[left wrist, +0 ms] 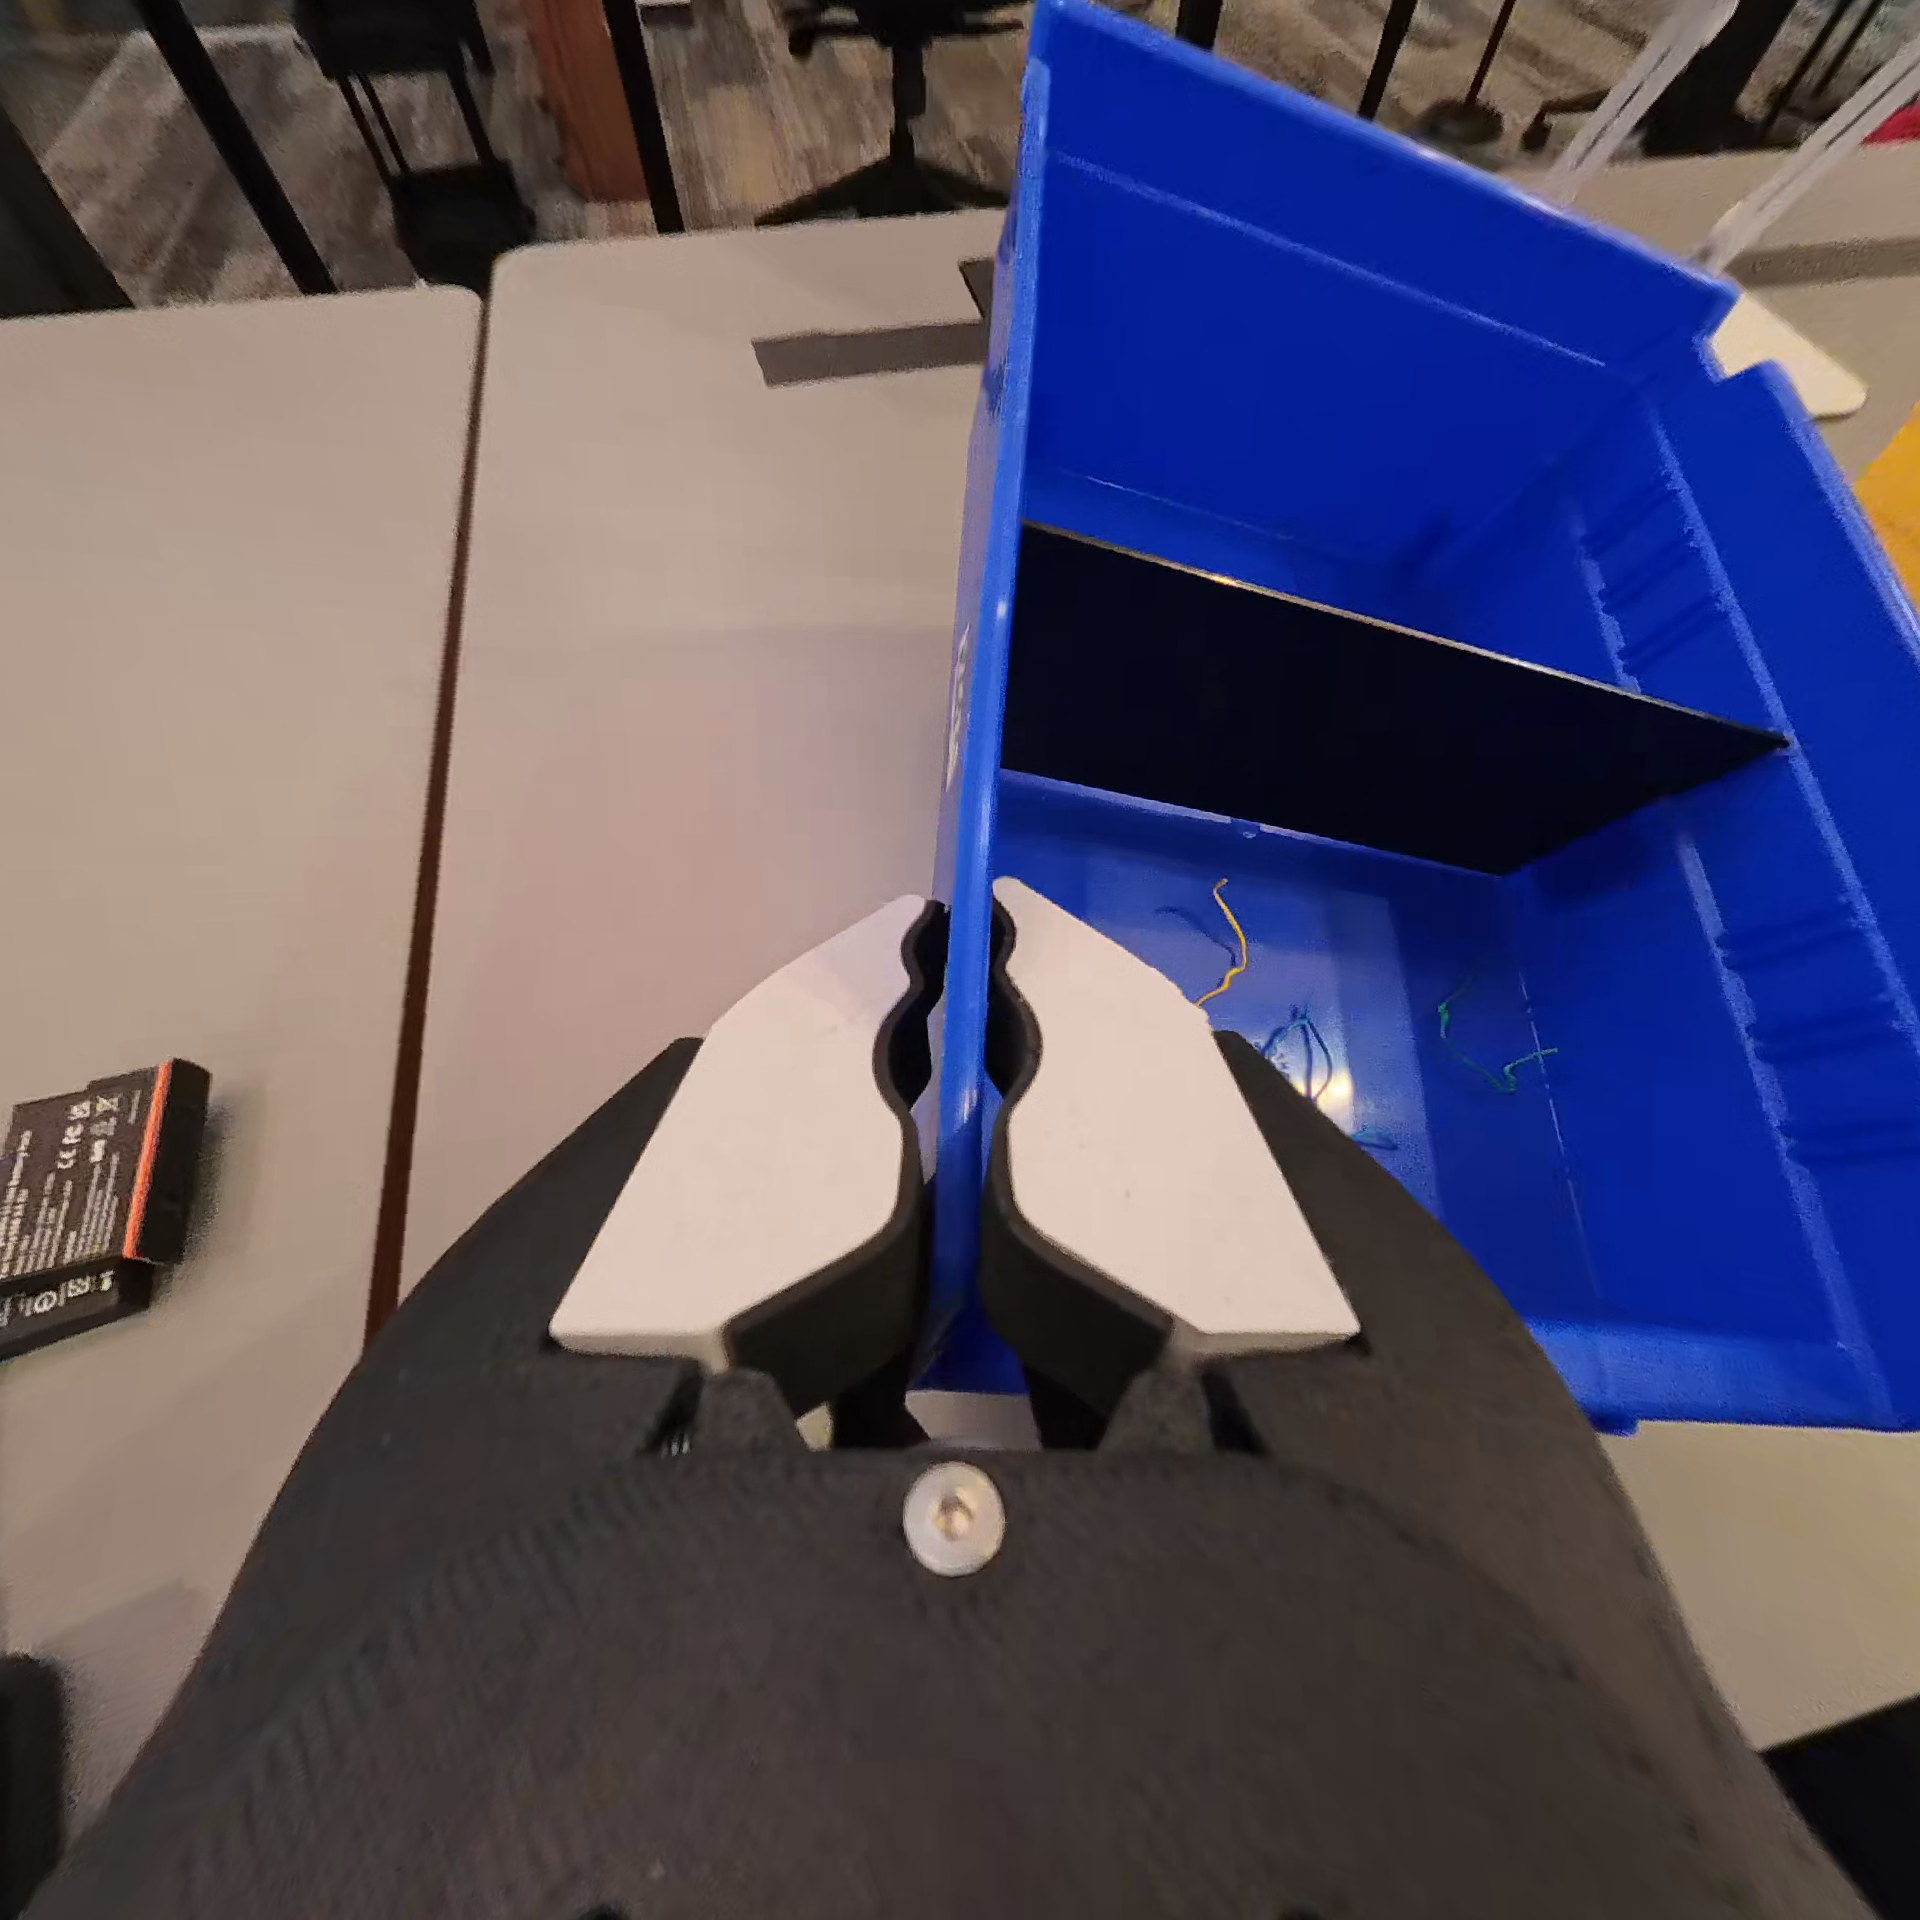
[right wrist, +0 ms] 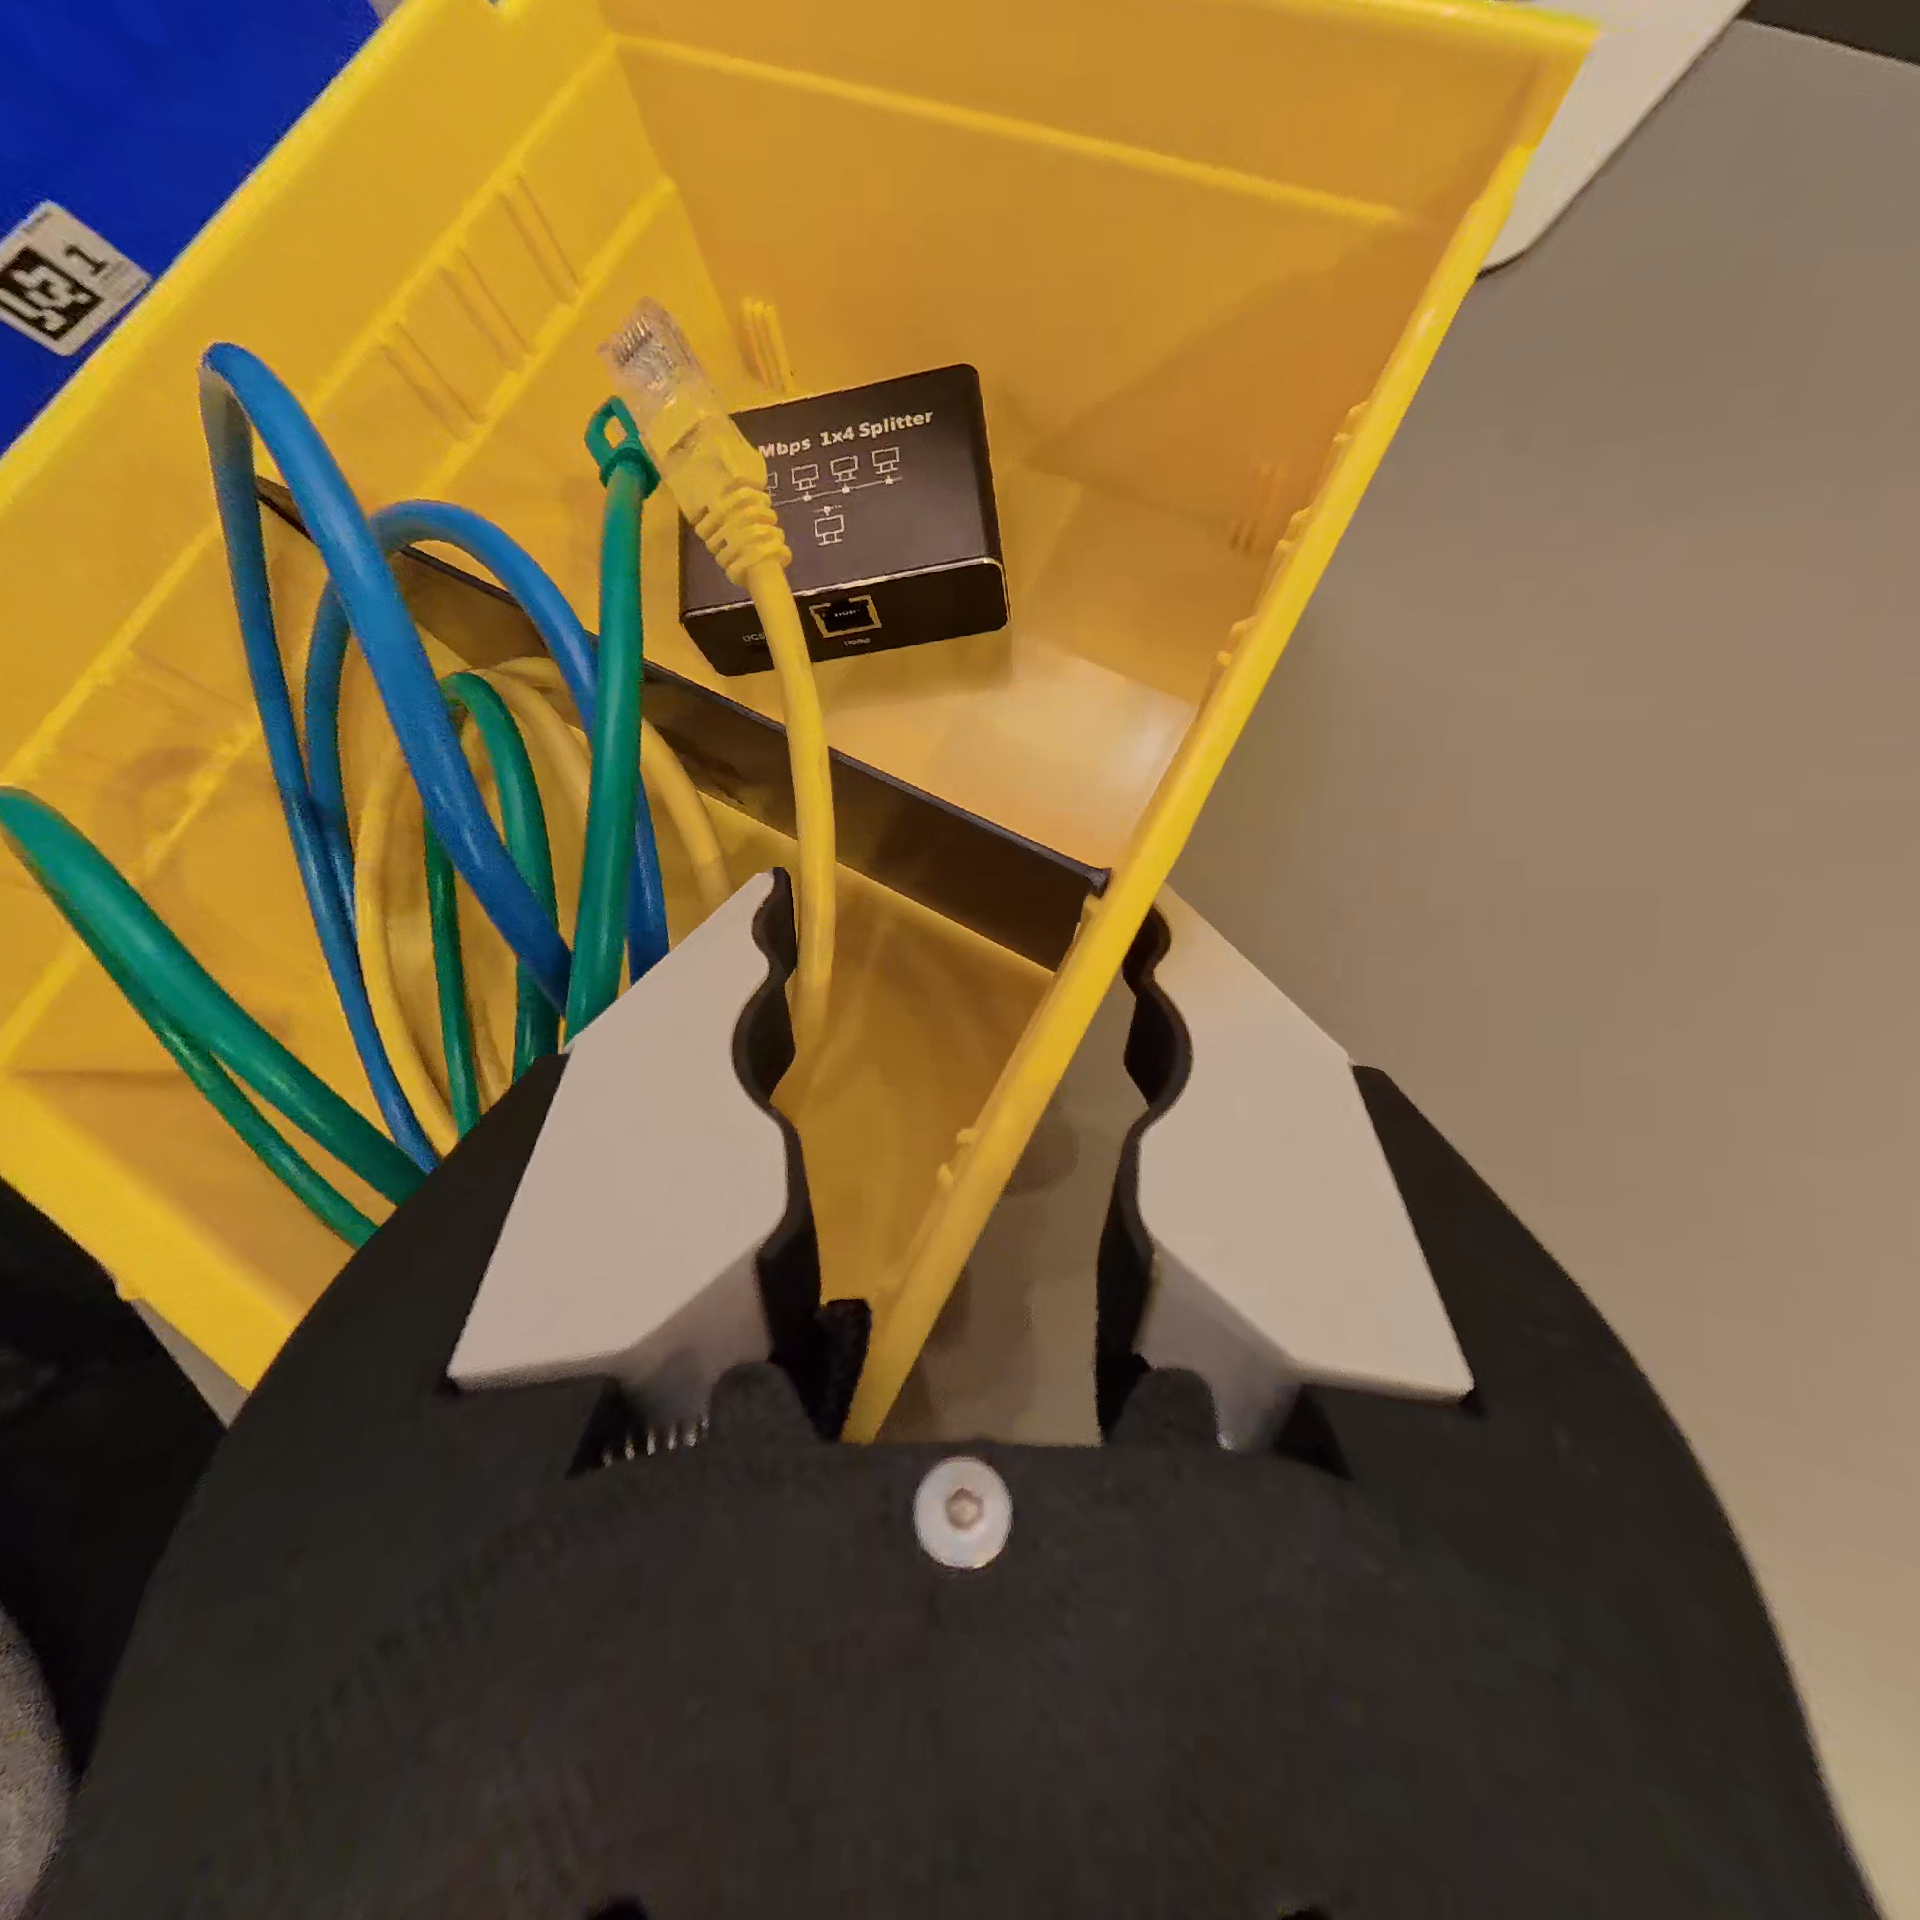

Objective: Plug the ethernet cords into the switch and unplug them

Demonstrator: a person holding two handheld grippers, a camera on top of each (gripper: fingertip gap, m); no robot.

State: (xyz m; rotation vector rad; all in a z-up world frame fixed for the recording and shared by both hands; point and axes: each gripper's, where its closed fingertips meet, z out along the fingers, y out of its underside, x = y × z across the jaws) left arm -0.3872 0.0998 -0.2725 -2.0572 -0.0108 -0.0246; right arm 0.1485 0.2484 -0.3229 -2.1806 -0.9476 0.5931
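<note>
In the left wrist view my left gripper (left wrist: 968, 914) is shut on the left wall of a blue bin (left wrist: 997, 520); both pads press on the thin wall. The bin has a black divider (left wrist: 1351, 707) and holds only thin wire scraps (left wrist: 1231, 940). In the right wrist view my right gripper (right wrist: 966, 904) is open and straddles the right wall of a yellow bin (right wrist: 1299, 644) without pressing on it. A yellow ethernet cord (right wrist: 810, 748) runs up beside the left finger, its clear plug (right wrist: 655, 353) free. The black switch box (right wrist: 862, 520) lies in the bin's far compartment.
Blue cords (right wrist: 364, 582) and green cords (right wrist: 618, 665) coil in the yellow bin's near compartment behind a black divider (right wrist: 935, 821). The blue bin (right wrist: 135, 104) stands left of the yellow one. Black packs (left wrist: 94, 1174) lie on the grey table (left wrist: 675, 675). Chairs stand beyond. The left gripper's tips are roughly 55 cm from the right gripper's.
</note>
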